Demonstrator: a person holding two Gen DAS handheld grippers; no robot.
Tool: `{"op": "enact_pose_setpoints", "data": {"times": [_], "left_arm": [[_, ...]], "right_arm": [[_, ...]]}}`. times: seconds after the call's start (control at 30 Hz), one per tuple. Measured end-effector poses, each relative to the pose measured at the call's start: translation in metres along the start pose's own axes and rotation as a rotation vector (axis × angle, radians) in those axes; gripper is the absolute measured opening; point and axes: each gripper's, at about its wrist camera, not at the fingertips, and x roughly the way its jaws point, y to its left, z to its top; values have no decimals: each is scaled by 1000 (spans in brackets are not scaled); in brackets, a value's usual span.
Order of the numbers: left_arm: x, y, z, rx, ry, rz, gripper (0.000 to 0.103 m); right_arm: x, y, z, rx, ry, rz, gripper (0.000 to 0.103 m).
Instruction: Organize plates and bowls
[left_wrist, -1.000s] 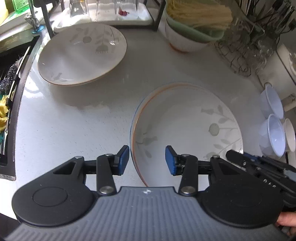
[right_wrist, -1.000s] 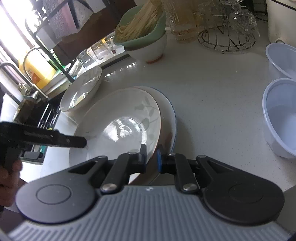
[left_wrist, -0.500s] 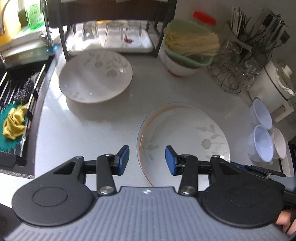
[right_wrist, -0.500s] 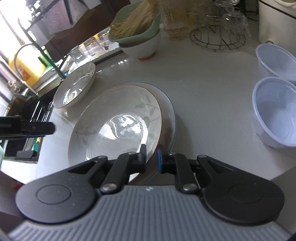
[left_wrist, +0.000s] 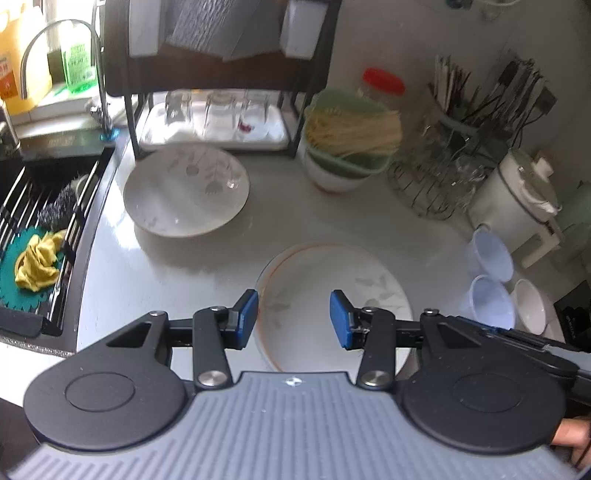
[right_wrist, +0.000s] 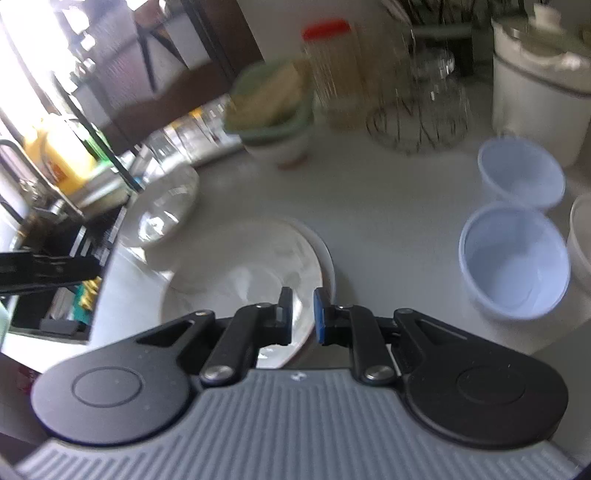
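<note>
Black linkages, blue-padded jaws, silver screws, ribbed grey housing.

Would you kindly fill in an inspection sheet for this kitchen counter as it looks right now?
Surface: white counter, sink at left.
Job's things: two stacked plates; lone plate by the rack; plastic bowls at right.
Clutter: noodle bowl, utensil holder, kettle.
Grippers: left gripper open, holding nothing; right gripper closed on upper plate's rim.
Cables: nothing seen.
Surroundings: dish rack, faucet.
</note>
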Motion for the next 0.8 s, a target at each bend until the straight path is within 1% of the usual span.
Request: {"op": "enact_pose_setpoints", "data": {"times": [0.07,0.27,0.47,0.53,0.7,0.8], "left_arm": [[-8,-7,2,16,-18,-6,48],[-31,-23,12,19,-87,-29,48],[-55,-40,21,22,-142,-70,48],[-64,-46,20,23,-159,-69,48],[-80,-65,11,75,-200,-29,49],[-82,-71,2,71,-198,-39,49]], "right_arm": [[-14,3,5,-19,-37,9,16],[-53,5,20,-46,-140,38,16],[-86,5,28,-66,-229,65,16],[-94,2,28,-65,-242,72,16],[-115,-1,21,-84,-276,68,16],[-125,-2,14,-104,-288,64,16]]}}
